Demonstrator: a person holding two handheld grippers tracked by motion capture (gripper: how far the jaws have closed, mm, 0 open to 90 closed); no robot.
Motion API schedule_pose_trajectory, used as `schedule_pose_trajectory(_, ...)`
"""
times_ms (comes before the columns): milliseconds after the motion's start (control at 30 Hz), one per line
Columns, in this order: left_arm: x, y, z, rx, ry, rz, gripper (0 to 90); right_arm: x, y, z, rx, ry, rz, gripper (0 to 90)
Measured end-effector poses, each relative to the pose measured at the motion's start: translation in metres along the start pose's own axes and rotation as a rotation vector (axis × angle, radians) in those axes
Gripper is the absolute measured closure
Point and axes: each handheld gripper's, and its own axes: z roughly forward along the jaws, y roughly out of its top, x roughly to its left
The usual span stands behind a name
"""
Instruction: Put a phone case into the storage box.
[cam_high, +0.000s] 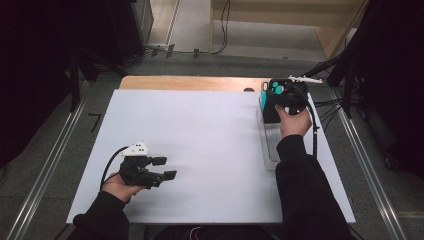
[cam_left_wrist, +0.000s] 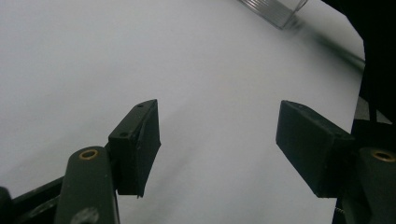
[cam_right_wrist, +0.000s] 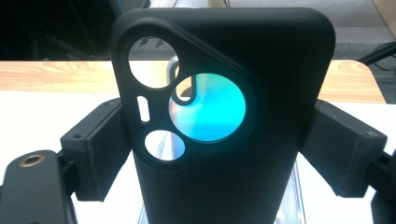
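We hold the black phone case (cam_right_wrist: 224, 140) upright at the table's (cam_high: 200, 150) far right, clamped in our right gripper (cam_right_wrist: 219, 149), above a clear tray (cam_high: 270, 145); our left gripper (cam_high: 165, 167) rests wide and empty, near left; next, seating the case likely needs careful lowering.

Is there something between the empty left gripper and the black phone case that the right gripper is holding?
Nothing visible blocks it. The left gripper hangs open over the bare white table, and the black phone case, clamped in the right gripper, is across that open surface near the clear tray.
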Motion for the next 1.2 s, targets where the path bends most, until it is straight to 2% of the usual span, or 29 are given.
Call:
schedule_pose_trajectory(300,0.002,0.000,0.002,0.001,-0.007,-0.008,31.1,0.002,-0.007,0.014,0.009,-0.034,0.002,11.6)
schedule_pose_trajectory(500,0.002,0.001,0.003,0.007,-0.004,-0.003,31.1,0.006,-0.009,0.017,-0.002,-0.040,-0.024,10.9)
schedule_pose_trajectory(633,0.003,0.001,0.003,0.008,-0.004,-0.004,31.1,0.005,-0.010,0.019,-0.004,-0.032,-0.030,10.5)
schedule_pose_trajectory(700,0.003,0.000,0.003,0.005,-0.022,-0.004,31.1,0.005,-0.010,0.019,-0.006,-0.030,-0.040,10.4)
schedule_pose_trajectory(867,0.003,0.001,0.003,0.004,-0.018,-0.004,31.1,0.005,-0.010,0.021,-0.014,-0.008,-0.047,8.7)
schedule_pose_trajectory(967,0.003,0.001,0.003,0.005,-0.016,-0.006,31.1,0.004,-0.010,0.022,-0.016,-0.004,-0.051,2.2)
schedule_pose_trajectory(1200,0.005,0.001,0.002,-0.003,-0.015,-0.014,31.1,0.004,-0.011,0.022,0.008,0.009,-0.041,1.9)
